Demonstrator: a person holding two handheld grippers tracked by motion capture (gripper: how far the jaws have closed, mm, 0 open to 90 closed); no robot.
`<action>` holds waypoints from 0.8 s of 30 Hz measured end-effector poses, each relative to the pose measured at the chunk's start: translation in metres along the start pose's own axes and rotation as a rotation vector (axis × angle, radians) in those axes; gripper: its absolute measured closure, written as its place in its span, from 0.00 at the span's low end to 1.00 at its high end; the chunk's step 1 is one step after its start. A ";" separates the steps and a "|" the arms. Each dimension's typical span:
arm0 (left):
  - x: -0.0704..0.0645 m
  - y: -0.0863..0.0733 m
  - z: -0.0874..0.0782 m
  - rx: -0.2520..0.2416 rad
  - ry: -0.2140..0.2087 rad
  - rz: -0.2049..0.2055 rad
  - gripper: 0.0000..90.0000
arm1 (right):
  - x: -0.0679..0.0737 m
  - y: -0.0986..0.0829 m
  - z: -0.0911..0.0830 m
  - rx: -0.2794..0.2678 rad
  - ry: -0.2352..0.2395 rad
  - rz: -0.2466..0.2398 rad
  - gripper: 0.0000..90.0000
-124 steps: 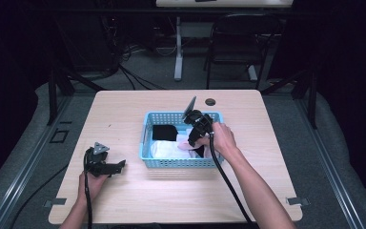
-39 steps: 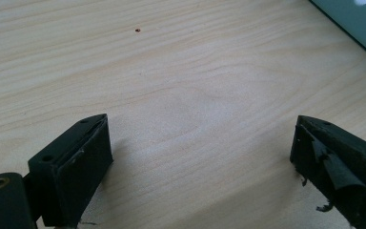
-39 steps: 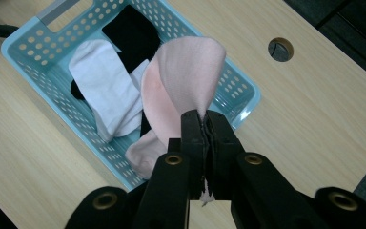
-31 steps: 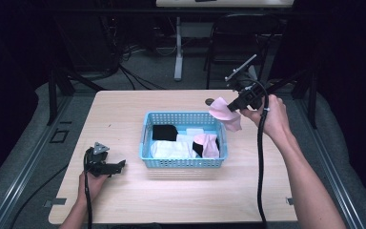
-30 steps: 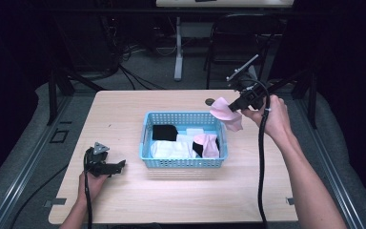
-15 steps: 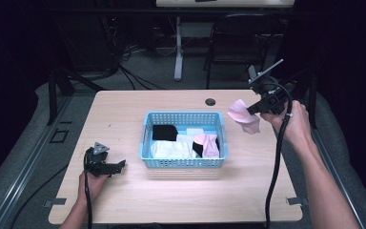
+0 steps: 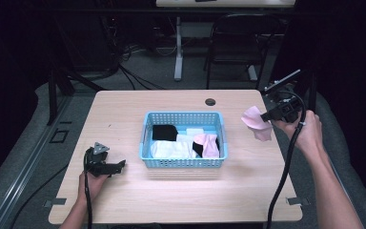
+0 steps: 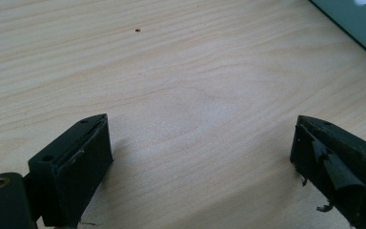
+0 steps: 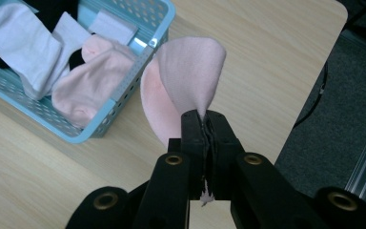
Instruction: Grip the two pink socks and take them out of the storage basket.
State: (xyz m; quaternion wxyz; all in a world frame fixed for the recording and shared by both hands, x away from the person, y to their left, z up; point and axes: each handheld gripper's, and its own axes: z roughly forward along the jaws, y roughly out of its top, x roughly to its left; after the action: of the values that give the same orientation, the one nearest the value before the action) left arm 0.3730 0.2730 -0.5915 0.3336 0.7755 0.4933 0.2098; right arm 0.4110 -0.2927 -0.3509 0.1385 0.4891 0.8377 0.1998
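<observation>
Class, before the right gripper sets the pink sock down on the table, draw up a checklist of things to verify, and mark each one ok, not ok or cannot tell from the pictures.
1. Right gripper has a firm hold on the pink sock: ok, jaws shut on its edge.
2. Sock is clear of the blue basket: ok, it hangs to the right of the rim.
3. Bare table lies under the sock: ok, plain wood there.
4. Sock hangs free, not snagged: ok in the right gripper view.
5. Left gripper is out of the way: ok, open, low over the wood, left of the basket.
6. How high the sock hangs above the table: cannot tell.
</observation>
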 end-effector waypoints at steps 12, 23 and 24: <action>0.000 0.000 0.000 0.000 0.000 0.000 0.07 | -0.015 -0.025 0.024 0.030 0.024 0.070 0.97; 0.000 0.000 0.000 0.005 -0.002 0.001 0.07 | -0.023 -0.050 0.083 0.140 0.075 0.125 0.97; 0.000 0.000 0.000 0.005 -0.002 0.001 0.07 | -0.025 -0.052 0.087 0.145 0.079 0.126 0.97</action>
State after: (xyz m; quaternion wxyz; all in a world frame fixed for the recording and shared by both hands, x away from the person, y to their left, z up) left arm 0.3729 0.2731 -0.5910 0.3319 0.7768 0.4932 0.2080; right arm 0.4206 -0.3199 -0.4516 0.0566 0.5414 0.8222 0.1664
